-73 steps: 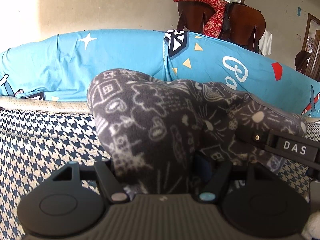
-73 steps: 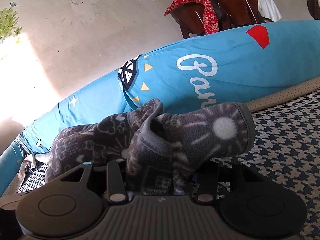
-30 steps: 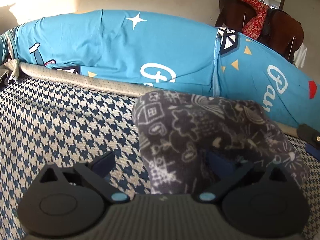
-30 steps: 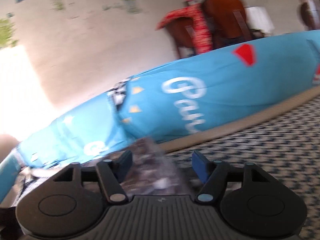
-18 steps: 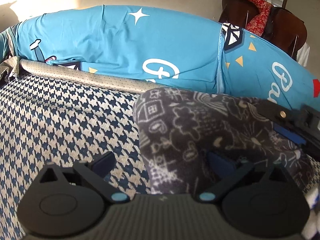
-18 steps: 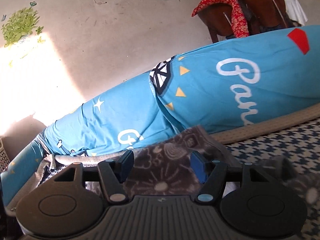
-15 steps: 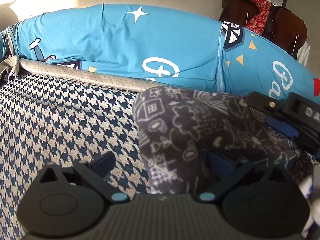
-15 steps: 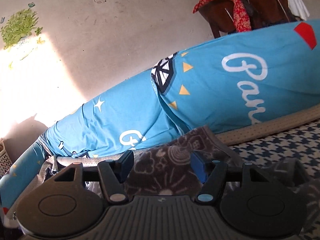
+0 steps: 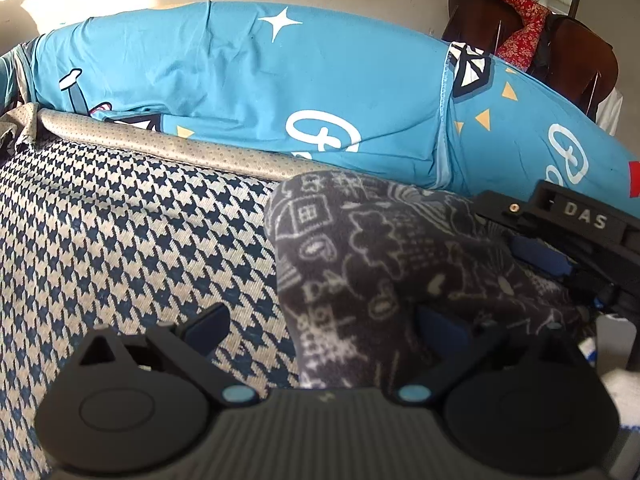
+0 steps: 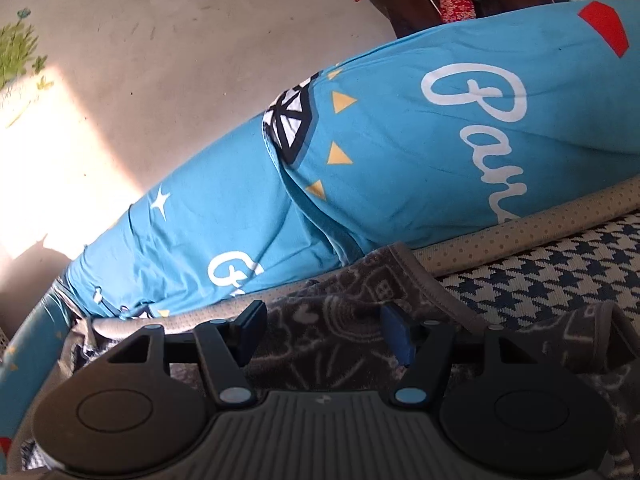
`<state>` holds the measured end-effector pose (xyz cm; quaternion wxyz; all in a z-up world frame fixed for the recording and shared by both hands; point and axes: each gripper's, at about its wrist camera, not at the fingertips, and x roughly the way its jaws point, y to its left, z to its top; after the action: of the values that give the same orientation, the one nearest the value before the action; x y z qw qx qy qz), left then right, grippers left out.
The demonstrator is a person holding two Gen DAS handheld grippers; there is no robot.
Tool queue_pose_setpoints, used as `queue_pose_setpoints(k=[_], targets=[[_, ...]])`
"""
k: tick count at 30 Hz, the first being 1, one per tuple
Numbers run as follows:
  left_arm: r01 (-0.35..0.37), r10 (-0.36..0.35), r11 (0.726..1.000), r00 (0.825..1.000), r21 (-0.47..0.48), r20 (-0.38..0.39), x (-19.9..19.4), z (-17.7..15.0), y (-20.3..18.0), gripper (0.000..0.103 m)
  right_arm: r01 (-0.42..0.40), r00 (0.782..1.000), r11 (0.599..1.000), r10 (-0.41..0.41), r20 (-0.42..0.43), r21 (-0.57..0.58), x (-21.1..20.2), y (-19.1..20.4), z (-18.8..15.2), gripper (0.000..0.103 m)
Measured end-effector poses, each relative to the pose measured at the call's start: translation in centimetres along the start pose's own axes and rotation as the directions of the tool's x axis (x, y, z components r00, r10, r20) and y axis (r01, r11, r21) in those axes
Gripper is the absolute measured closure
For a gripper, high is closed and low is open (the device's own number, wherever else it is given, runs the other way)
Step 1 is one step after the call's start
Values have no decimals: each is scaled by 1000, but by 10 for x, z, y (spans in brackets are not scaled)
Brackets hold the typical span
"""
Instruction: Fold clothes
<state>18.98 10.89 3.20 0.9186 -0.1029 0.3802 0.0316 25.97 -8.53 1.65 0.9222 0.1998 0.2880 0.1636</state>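
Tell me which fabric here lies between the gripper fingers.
The dark grey doodle-print fleece; the blue pillowcase sits behind it, and the houndstooth cover lies underneath.

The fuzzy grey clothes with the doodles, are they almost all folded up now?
Partly. The grey doodle garment already lies doubled over in a thick bundle on the houndstooth cover. Nothing is gripped: the left gripper is open around its near edge, and the right gripper is open over a loose hemmed flap. That flap and another cuff stick out and need tucking in.
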Motion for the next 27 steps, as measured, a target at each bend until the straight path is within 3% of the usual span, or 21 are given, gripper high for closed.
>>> queue_pose_setpoints(k=[6,13,20,27], targets=[[2,-4,999,999,42,48,-13,4,-8,0,14,1000,999,-15,25,29,-35,-3,6,39],[5,-5,1000,1000,17,19,-13,1,-7,0,102,995,994,-102,5,-31,-67,6,-12,39],[-7,7,1000,1000,4,-2,-8,0,-4,0,129,992,990,-129,17,-59,-96,17,-35,39],[0,0,1000,999,-8,-38,2,-4,-2,0,205,973,967,-218,-75,-150,-73,14,-54,39]])
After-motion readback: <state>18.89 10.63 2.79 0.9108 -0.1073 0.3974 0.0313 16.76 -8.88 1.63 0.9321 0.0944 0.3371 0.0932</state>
